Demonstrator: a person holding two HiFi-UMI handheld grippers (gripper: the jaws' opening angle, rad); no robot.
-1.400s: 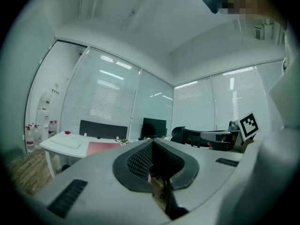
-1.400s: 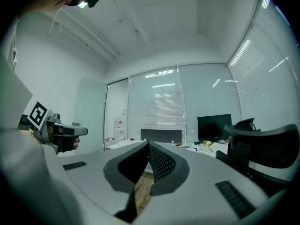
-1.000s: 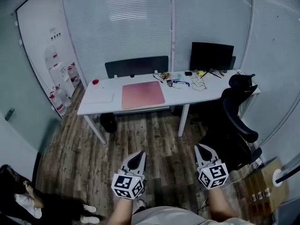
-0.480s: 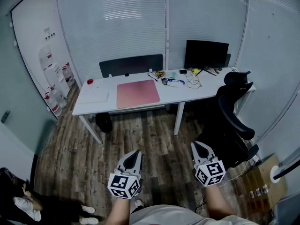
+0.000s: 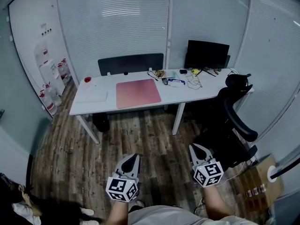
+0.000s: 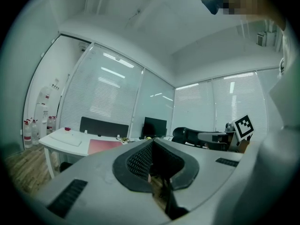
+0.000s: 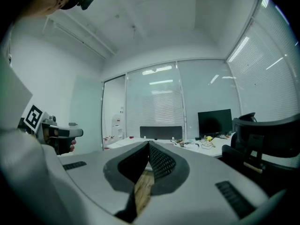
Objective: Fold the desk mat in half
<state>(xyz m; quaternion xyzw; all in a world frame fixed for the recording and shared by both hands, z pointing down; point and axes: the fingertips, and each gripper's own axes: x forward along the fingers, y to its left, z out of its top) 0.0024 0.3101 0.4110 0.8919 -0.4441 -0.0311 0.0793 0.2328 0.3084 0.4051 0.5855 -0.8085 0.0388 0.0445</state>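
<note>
Mat [image 5: 138,93] flat on desk [image 5: 89,108]

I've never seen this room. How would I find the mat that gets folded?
Find the long white desk in front of the wall of blinds. The desk mat lies flat near its middle, between a flat white pad on the left and a tangle of cables on the right. It is the only pink thing there, a big rectangle.

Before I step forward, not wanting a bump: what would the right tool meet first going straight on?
The right tool would probably reach the desk, near the mat; only floor lies between. Depth is unclear.
</note>
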